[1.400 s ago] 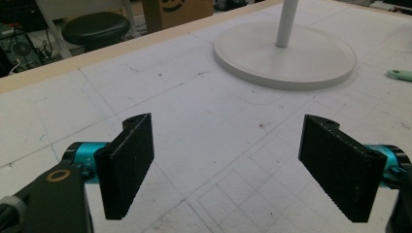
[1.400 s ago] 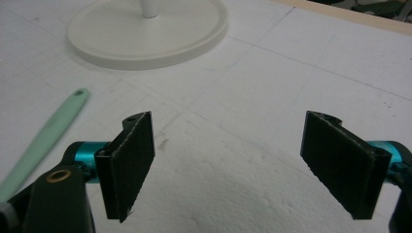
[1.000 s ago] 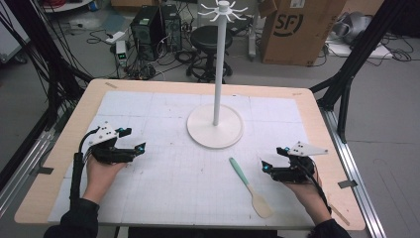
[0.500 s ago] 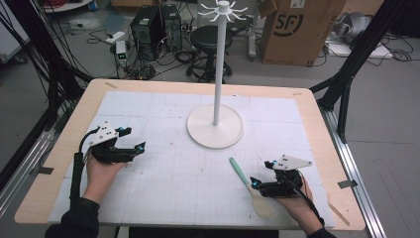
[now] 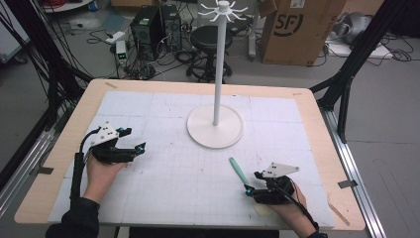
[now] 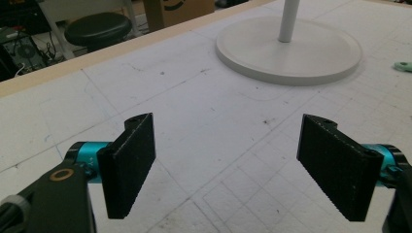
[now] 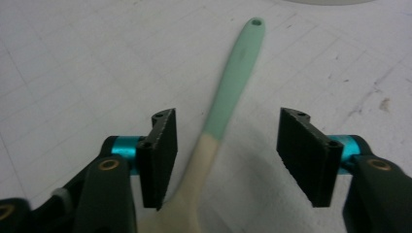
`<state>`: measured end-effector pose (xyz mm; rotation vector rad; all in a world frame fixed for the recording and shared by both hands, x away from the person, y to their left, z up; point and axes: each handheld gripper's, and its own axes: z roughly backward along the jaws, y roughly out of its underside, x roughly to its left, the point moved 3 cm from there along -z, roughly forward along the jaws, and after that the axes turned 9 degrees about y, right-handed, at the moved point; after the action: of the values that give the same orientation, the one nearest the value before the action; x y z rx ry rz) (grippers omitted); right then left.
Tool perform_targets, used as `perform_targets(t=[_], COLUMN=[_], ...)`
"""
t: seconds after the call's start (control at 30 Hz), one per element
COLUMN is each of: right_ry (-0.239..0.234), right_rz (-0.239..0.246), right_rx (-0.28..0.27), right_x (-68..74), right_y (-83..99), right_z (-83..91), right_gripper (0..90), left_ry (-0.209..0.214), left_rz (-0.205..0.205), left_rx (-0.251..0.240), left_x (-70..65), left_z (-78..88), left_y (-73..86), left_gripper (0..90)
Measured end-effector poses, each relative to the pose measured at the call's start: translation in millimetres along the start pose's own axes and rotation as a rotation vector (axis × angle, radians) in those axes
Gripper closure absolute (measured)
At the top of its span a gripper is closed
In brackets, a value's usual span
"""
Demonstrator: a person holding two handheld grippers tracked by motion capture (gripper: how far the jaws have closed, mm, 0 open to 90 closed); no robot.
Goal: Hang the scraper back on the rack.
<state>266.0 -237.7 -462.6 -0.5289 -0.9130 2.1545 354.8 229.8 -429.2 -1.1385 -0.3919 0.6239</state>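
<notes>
Spatula (image 7: 228, 92), mint-green at the handle and cream toward the blade, lies flat on the white gridded mat (image 5: 173, 178), running lengthwise up the gap between the right gripper (image 7: 226, 155)'s two black jaws. Those jaws stand spread apart, one on either side of the cream neck, with clear space between each pad and the tool; neither pad touches it. The green handle reaches forward past the jaw tips and ends in a small hanging hole, while the wider cream end passes back under the gripper body.

From the high view, the right gripper (image 5: 246, 190) sits low over the mat in the person's right hand (image 5: 287, 208), its grey three-cornered plate on top, and the green handle (image 5: 238, 171) juts out ahead of it toward the white stand (image 5: 215, 126). That stand, a round base with a tall pole topped by a ring of hooks, rises well ahead of both grippers, nearer the far edge of the wooden table (image 5: 317, 124).

Off to the other side, the left gripper (image 5: 140, 148) is held in the person's left hand (image 5: 101, 171), well apart from the spatula. Its jaws are spread wide with bare mat between them. In the left gripper view, the stand's round base (image 6: 289, 48) lies ahead and to the right of the left gripper (image 6: 226, 153), and a sliver of the green handle (image 6: 403, 66) shows at the frame's right edge.
</notes>
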Motion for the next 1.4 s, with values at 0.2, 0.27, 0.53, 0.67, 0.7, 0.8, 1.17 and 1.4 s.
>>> perform_targets(t=[0.2, 0.27, 0.53, 0.67, 0.7, 0.8, 1.17, 1.4], right_ry=[-0.011, -0.014, -0.014, -0.009, -0.01, -0.012, -0.007, -0.013], right_rz=[0.025, 0.027, -0.02, -0.038, -0.043, -0.048, -0.068, -0.075], right_rx=[0.027, 0.029, 0.045, 0.055, 0.055, 0.061, 0.061, 0.086], right_x=[5.0, 6.9, 7.2, 6.7, 6.1, 4.8, 1.1, -0.6], right_y=[1.0, 0.7, -0.1, -1.2, -1.6, -2.5, -0.9, -3.9], right_z=[-1.9, -1.6, -1.4, -1.2, -1.4, -1.4, -2.2, -2.5], right_gripper=[58.4, 64.6, 77.0, 78.6, 79.1, 80.7, 79.0, 81.3], left_ry=[-0.006, -0.008, -0.006, -0.008, -0.008, -0.01, -0.005, -0.005], left_rz=[-0.007, -0.006, -0.007, -0.009, -0.01, -0.01, -0.009, -0.013], left_rx=[0.006, 0.005, 0.005, 0.005, 0.005, 0.009, 0.011, 0.012], left_x=[0.3, 0.3, -0.9, -0.4, -0.1, 0.4, -0.8, -1.4], left_z=[0.0, 0.1, -0.5, 0.1, 0.1, 0.1, -1.9, -2.8], left_y=[0.3, 0.2, -0.1, -0.2, -0.1, 0.3, 0.7, 0.5], left_gripper=[23.2, 23.3, 23.8, 24.0, 24.2, 24.2, 24.5, 24.6])
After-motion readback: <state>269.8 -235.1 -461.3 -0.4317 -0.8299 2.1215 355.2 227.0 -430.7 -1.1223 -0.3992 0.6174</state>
